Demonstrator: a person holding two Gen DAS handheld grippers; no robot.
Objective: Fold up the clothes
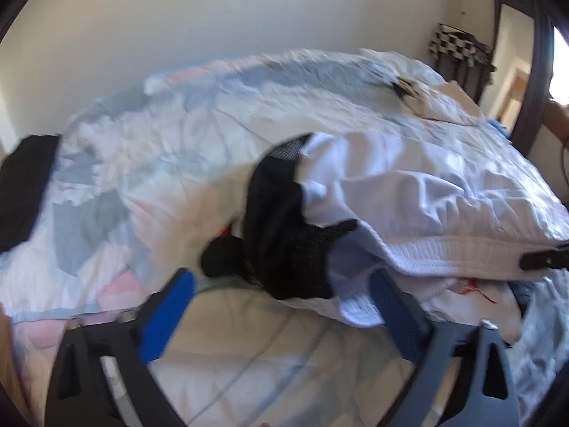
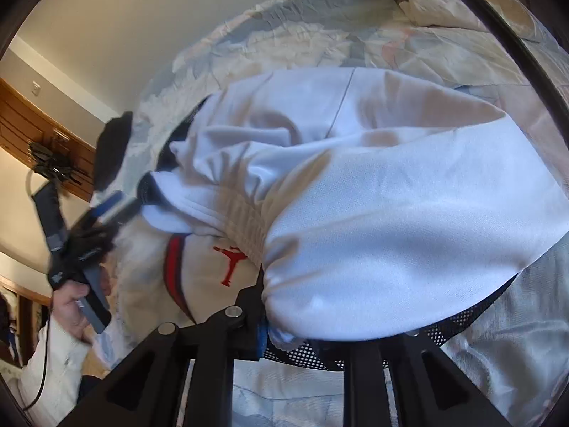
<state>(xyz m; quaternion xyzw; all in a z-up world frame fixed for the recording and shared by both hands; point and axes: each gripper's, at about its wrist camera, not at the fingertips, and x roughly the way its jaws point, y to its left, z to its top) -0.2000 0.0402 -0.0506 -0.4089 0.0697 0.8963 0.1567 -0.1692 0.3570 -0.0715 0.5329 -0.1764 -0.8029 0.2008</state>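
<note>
Two claws are on record, both over a bed (image 1: 199, 114) covered with a crumpled pastel patchwork quilt.

Left claw (image 1: 281, 302): we find it released, its blue-padded fingers (image 1: 167, 316) standing wide apart. Between and just ahead of them lies the edge of a white garment with black mesh panels (image 1: 409, 192). We see no pad pressing on the cloth, though motion blur limits the check. In the right wrist view this claw (image 2: 117, 203) shows at the garment's far left edge, gripped by a hand (image 2: 73, 307) in a white sleeve (image 2: 49, 366).

Right claw (image 2: 302, 341): we find it clenched on the white garment with black mesh panels (image 2: 391, 213). The cloth is gathered and bunched between the jaws, with black mesh showing at the pinch, and it drapes ahead of the claw as a raised white mound. A red emblem (image 2: 231, 263) and a red stripe (image 2: 174, 267) show on the fabric to the left of this claw.

One dark cloth item (image 1: 25, 188) lies on the quilt, well to the left of the left claw; we cannot identify it further.
</note>
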